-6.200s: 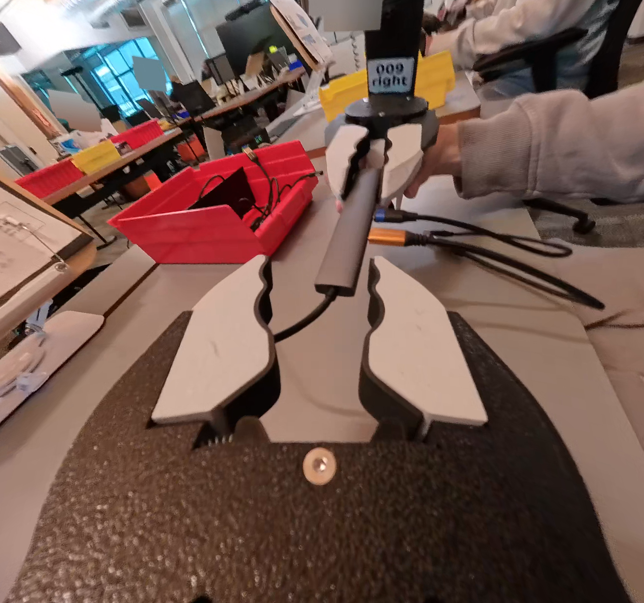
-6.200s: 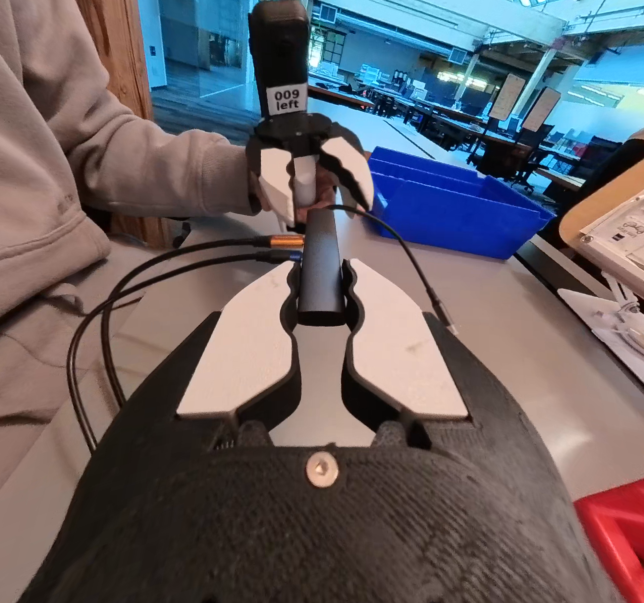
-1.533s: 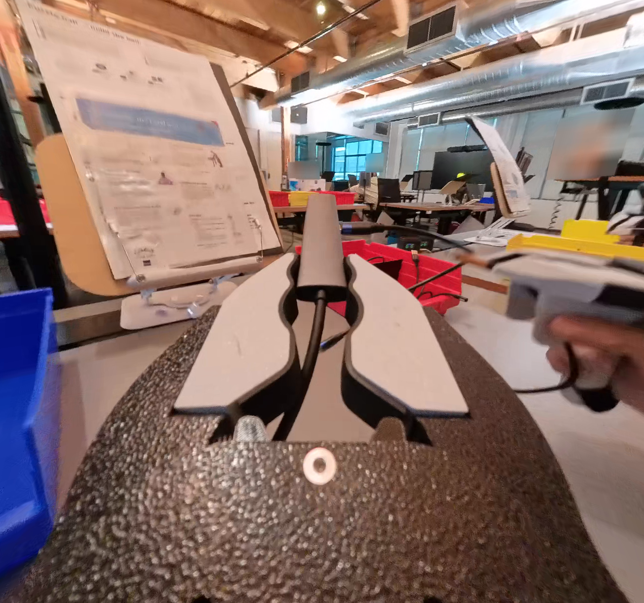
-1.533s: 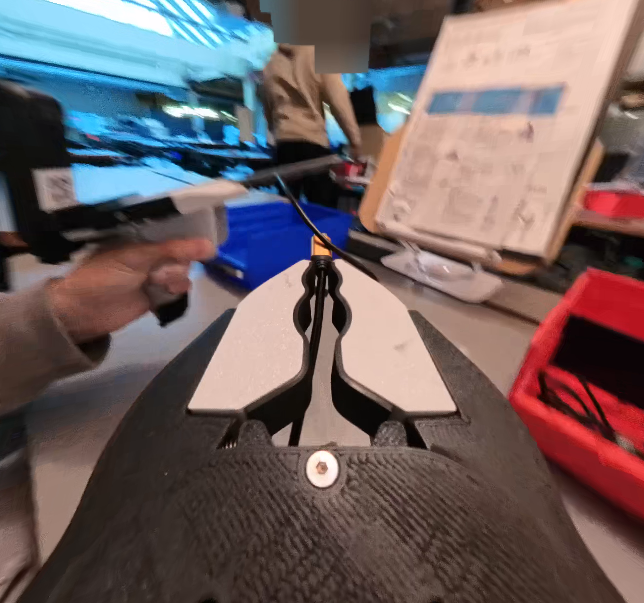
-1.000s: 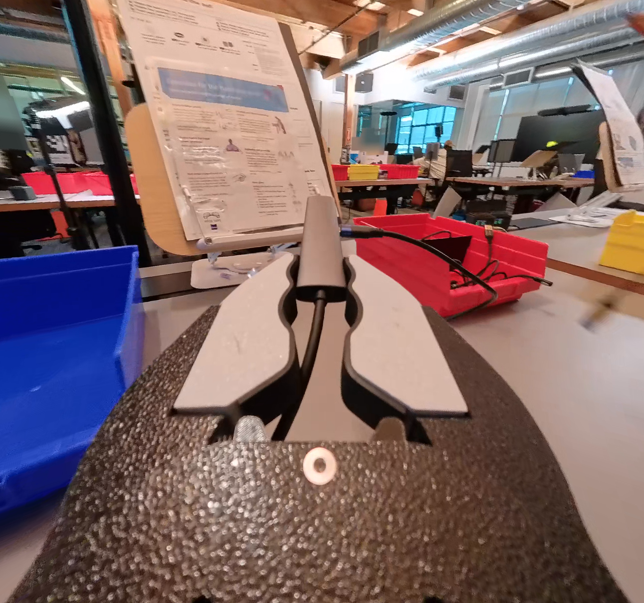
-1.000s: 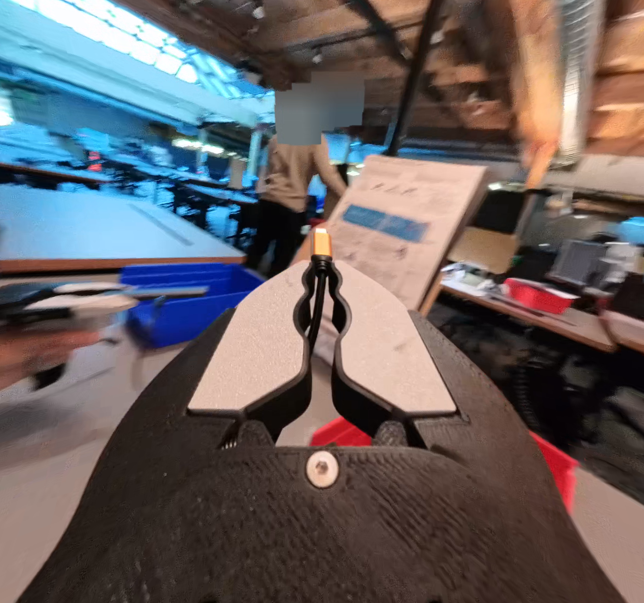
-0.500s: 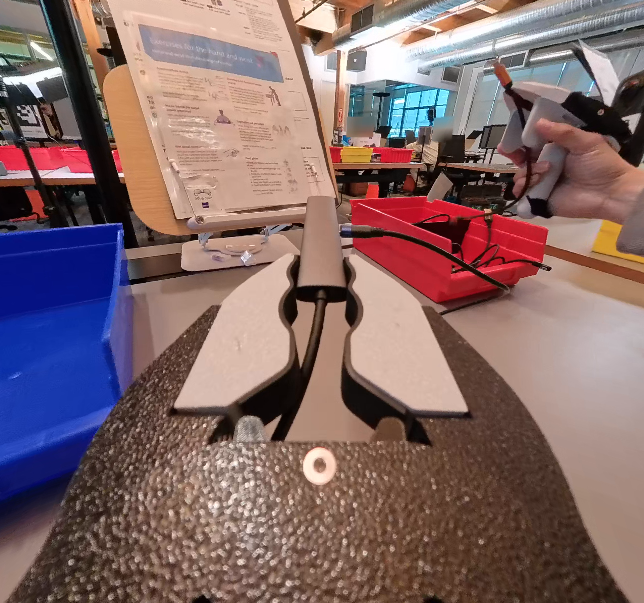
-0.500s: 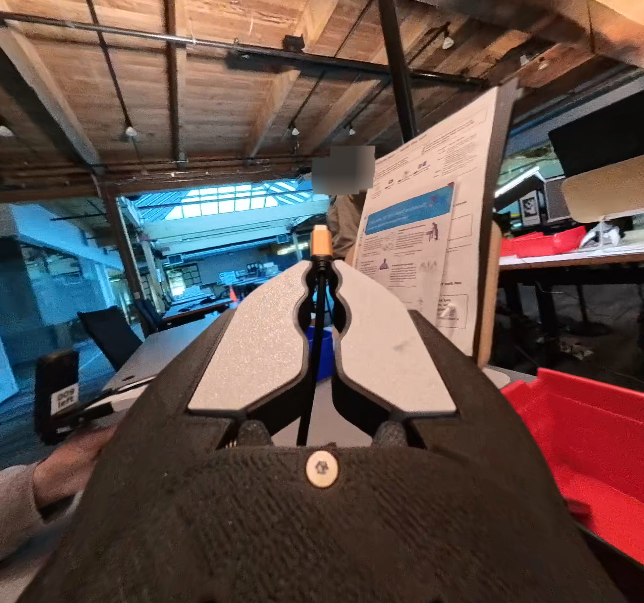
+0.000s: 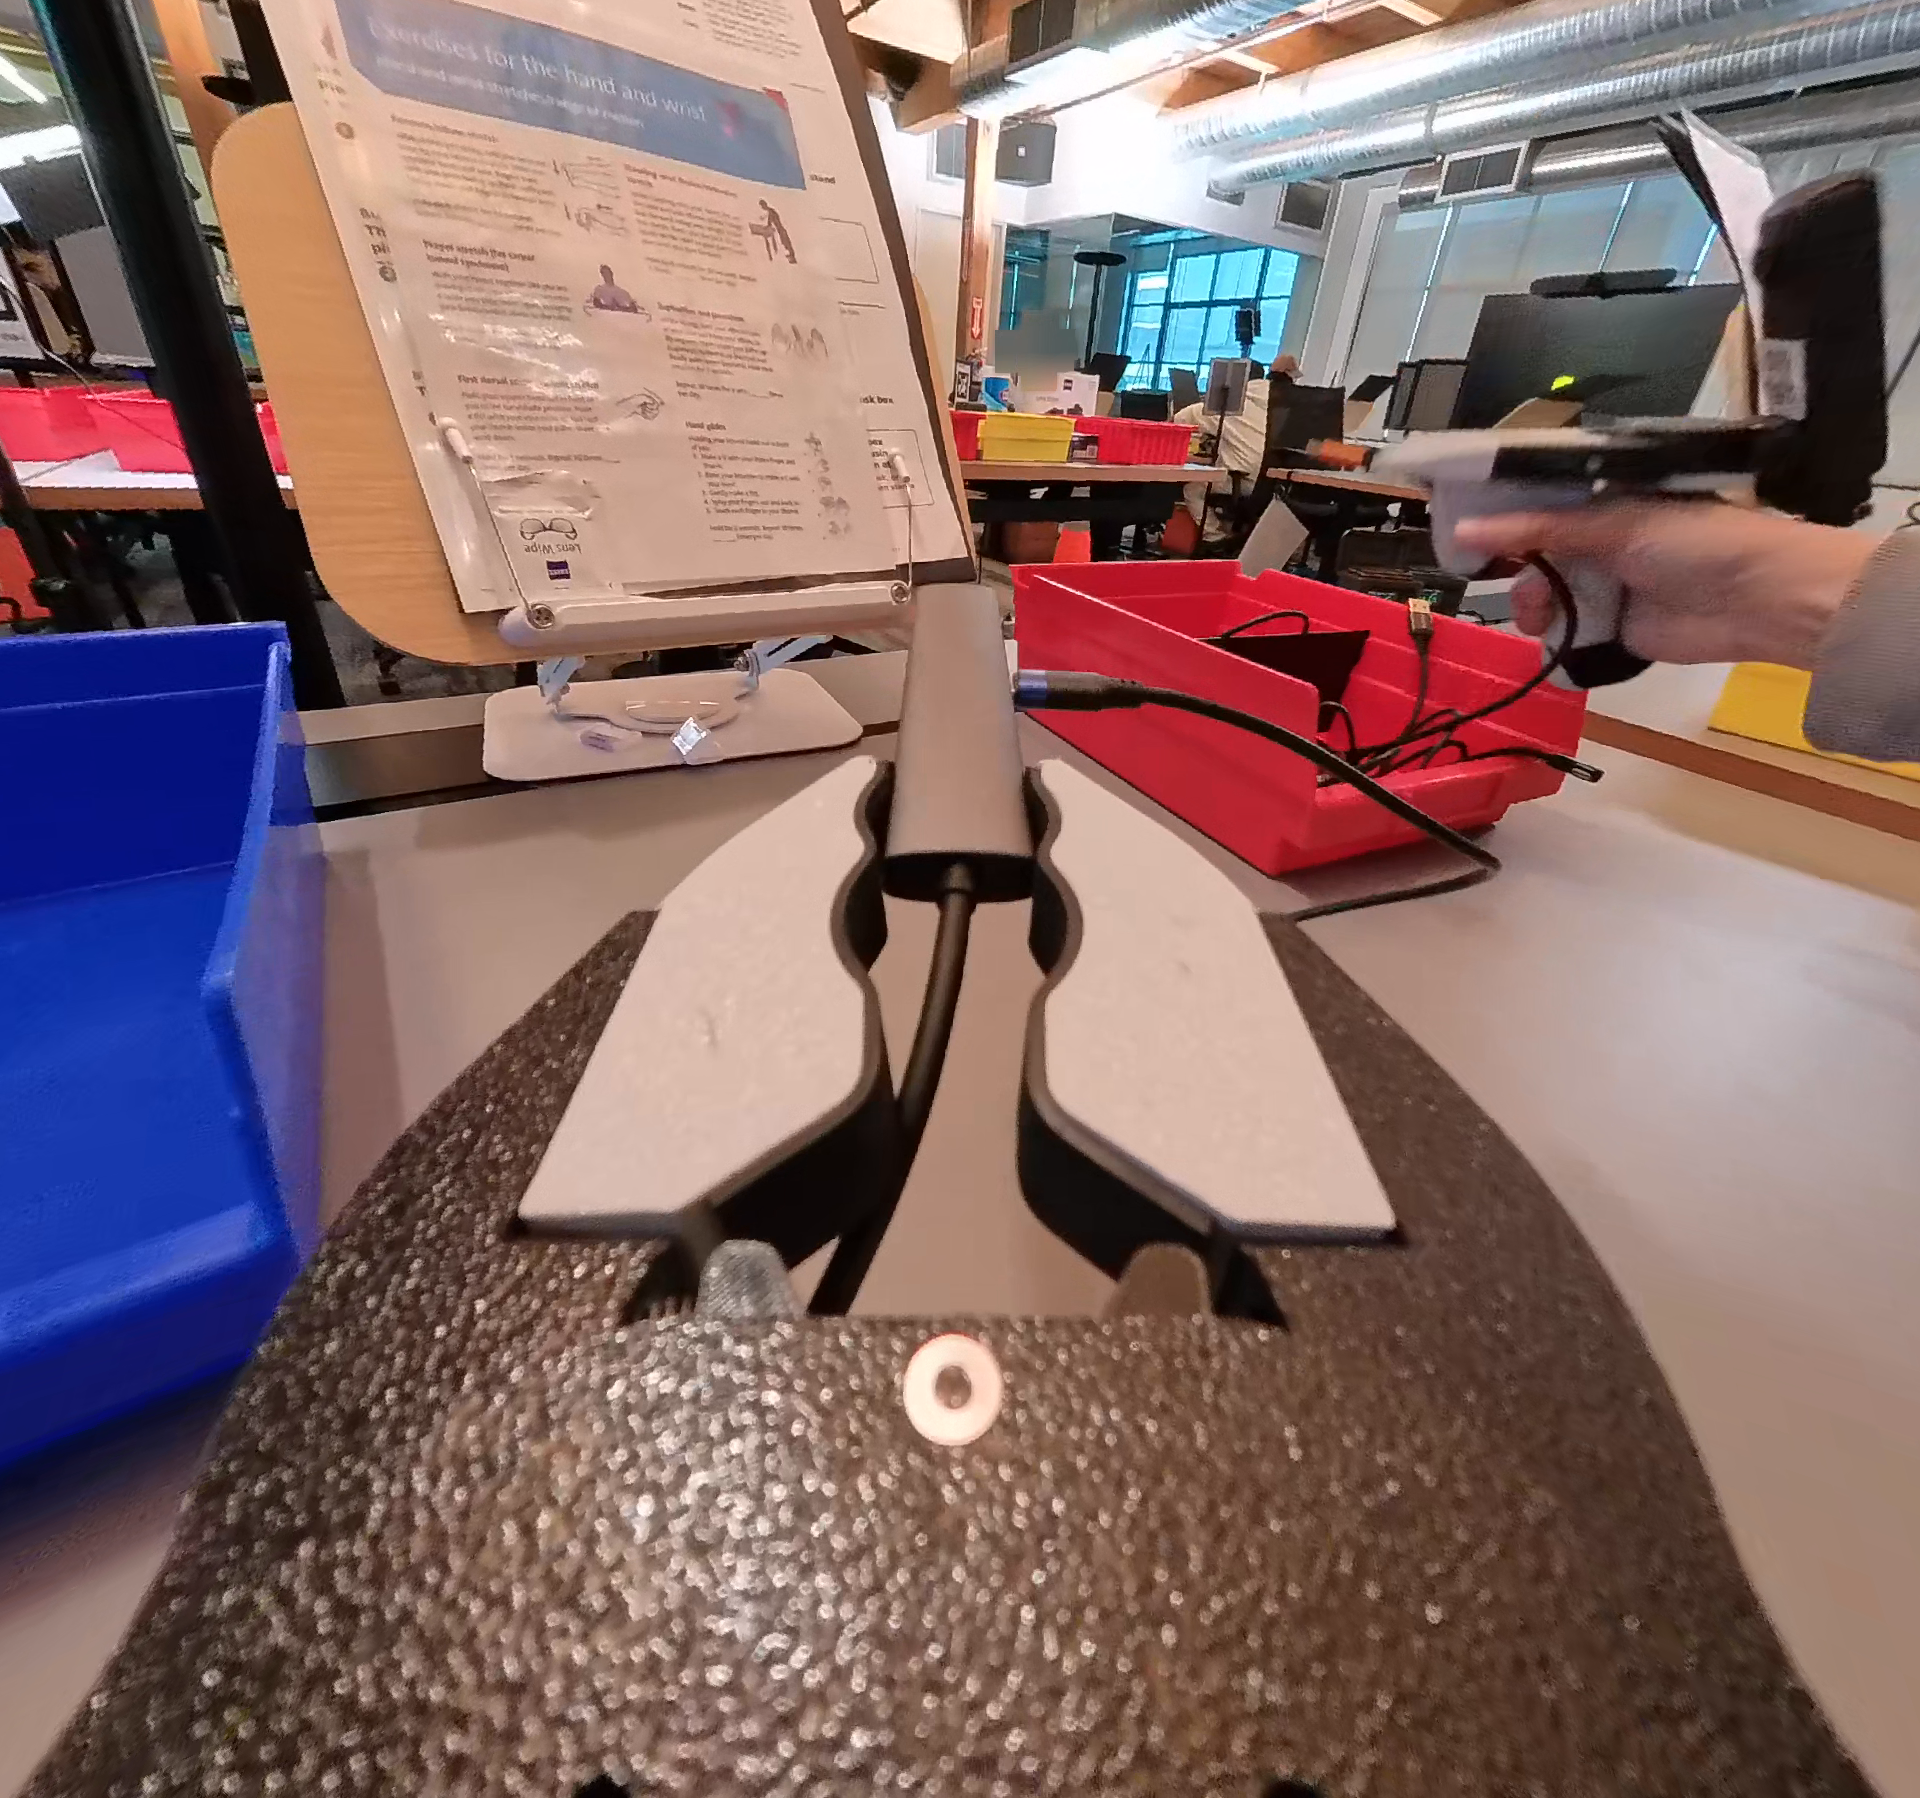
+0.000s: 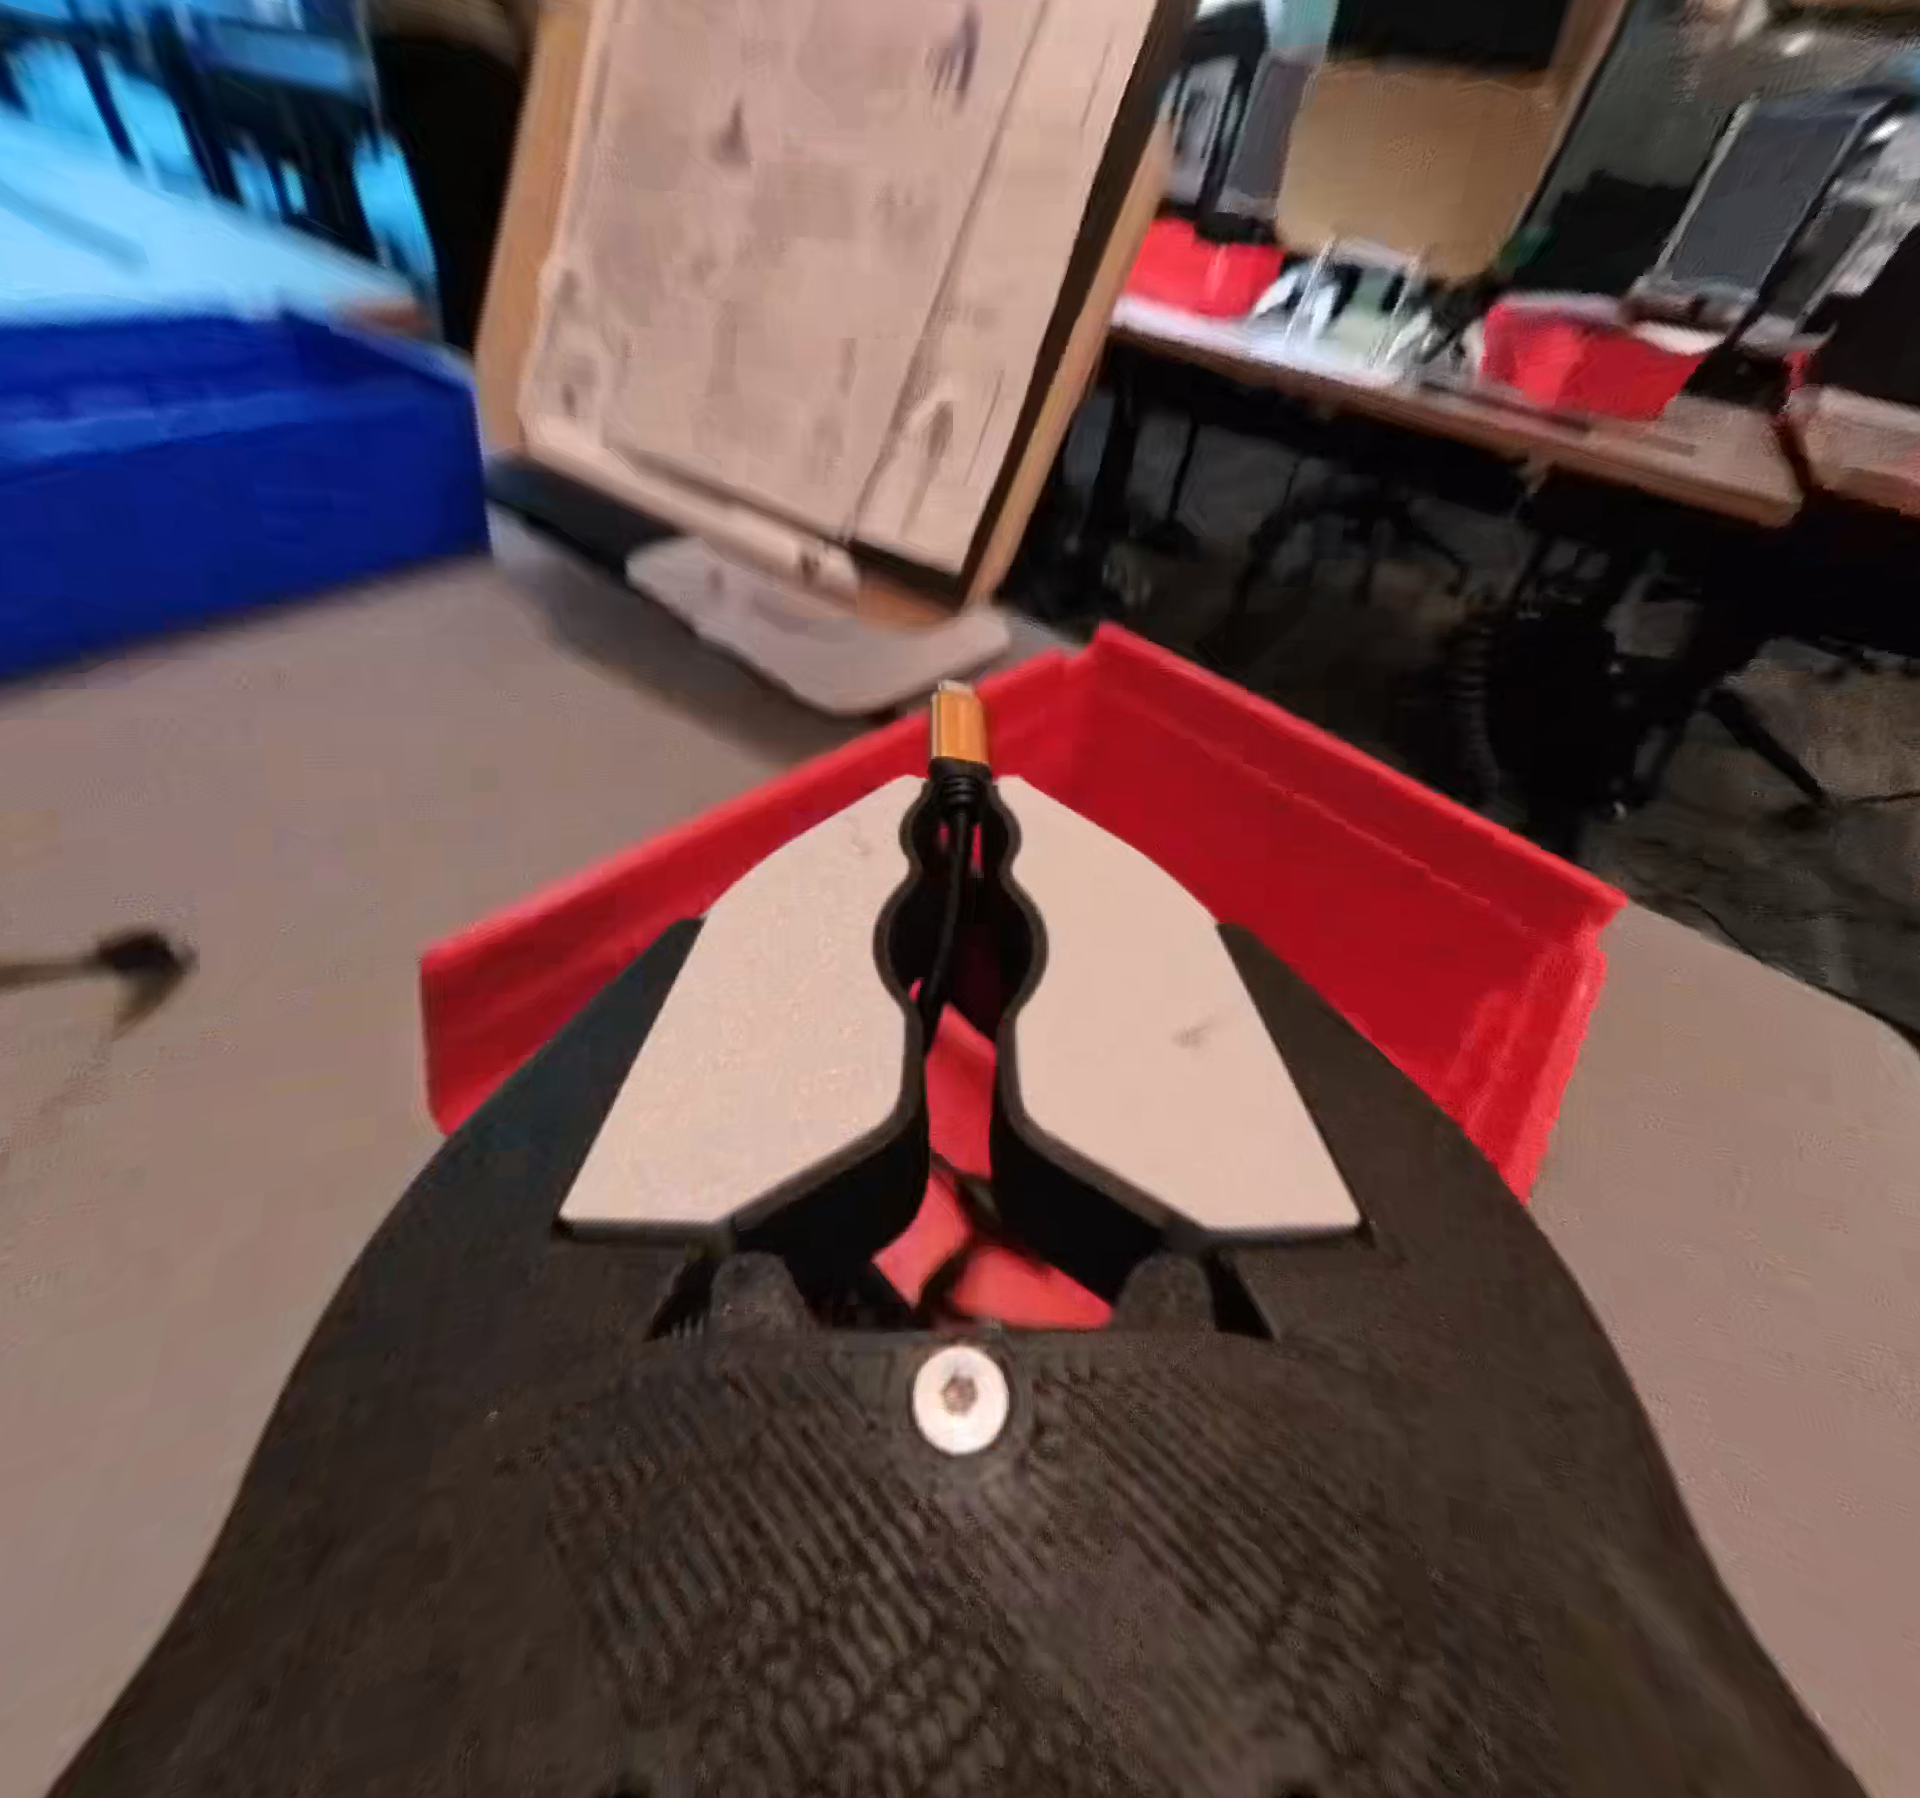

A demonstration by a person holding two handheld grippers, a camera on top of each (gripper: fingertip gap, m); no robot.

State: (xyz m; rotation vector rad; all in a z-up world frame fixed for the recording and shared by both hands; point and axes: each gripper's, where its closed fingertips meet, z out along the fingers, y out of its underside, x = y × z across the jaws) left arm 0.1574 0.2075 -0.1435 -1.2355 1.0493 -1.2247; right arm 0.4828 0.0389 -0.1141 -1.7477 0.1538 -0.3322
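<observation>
My left gripper [image 9: 956, 792] is shut on a grey metal hub [image 9: 954, 709], held level above the grey table; its own black lead runs back between the fingers. A black cable with a blue-ringed plug [image 9: 1049, 688] is in the hub's right side and trails into the red bin [image 9: 1299, 709]. My right gripper [image 10: 958, 792] is shut on a black cable just behind its orange plug [image 10: 956, 725], which points forward over the red bin [image 10: 1299, 813]. The right gripper also shows in the left wrist view [image 9: 1382, 455], held by a hand, above the red bin.
A blue bin [image 9: 135, 969] stands at the left. A paper sheet on a wooden stand [image 9: 582, 294] stands behind the hub. Loose cables [image 9: 1423, 699] lie in the red bin. A yellow bin [image 9: 1766, 709] is at far right. More tables with bins stand behind. Spacing between my two grippers at the tips: around 35 cm.
My right gripper has swung down from pointing at the ceiling to level over the red bin, still holding the orange plug. My left gripper moved closer to the paper stand with the hub.
</observation>
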